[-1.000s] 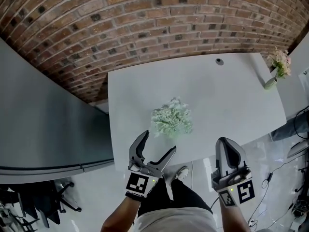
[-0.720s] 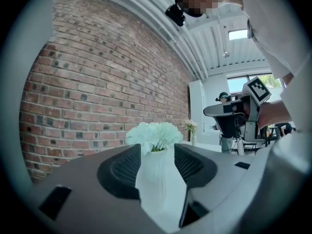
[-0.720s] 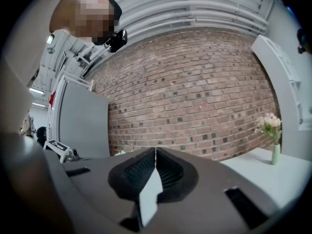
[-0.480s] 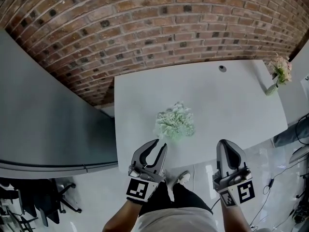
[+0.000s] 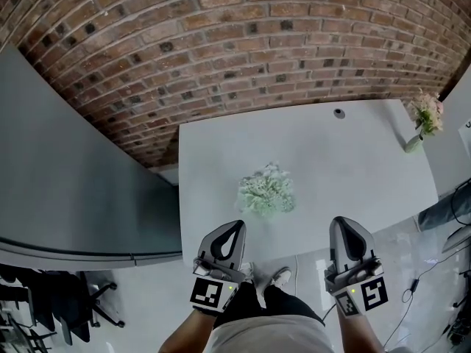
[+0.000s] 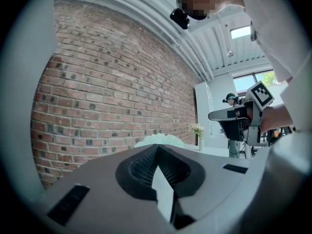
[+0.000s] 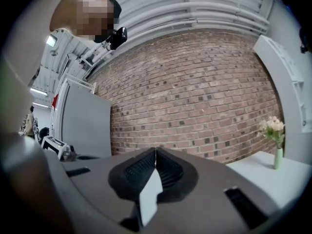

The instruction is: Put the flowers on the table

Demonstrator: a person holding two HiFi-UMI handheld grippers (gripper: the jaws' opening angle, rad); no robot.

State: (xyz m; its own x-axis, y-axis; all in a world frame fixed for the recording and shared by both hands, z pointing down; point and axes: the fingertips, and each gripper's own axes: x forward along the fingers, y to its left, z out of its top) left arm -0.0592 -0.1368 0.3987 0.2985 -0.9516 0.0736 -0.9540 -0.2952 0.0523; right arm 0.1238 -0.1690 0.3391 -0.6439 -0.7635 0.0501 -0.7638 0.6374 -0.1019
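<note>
A pale green-white bunch of flowers (image 5: 266, 190) lies on the white table (image 5: 346, 153), near its front edge and left of centre. Its top shows over the jaws in the left gripper view as a pale mound (image 6: 159, 140). My left gripper (image 5: 235, 226) hangs just off the table's front edge, below the bunch, shut with nothing in it. My right gripper (image 5: 344, 223) is held off the same edge further right, also shut and empty. In both gripper views the jaw tips meet, left (image 6: 156, 146) and right (image 7: 155, 150).
A small vase of pale pink flowers (image 5: 425, 116) stands at the table's far right corner. A dark round grommet (image 5: 338, 112) sits near the back edge. A brick wall (image 5: 243, 43) runs behind, a grey panel (image 5: 66, 190) at the left. Cables lie on the floor at right.
My left gripper's jaws have gone from wide open to shut, with nothing between them, and it has drawn back off the table's edge. The right gripper has stayed still.
</note>
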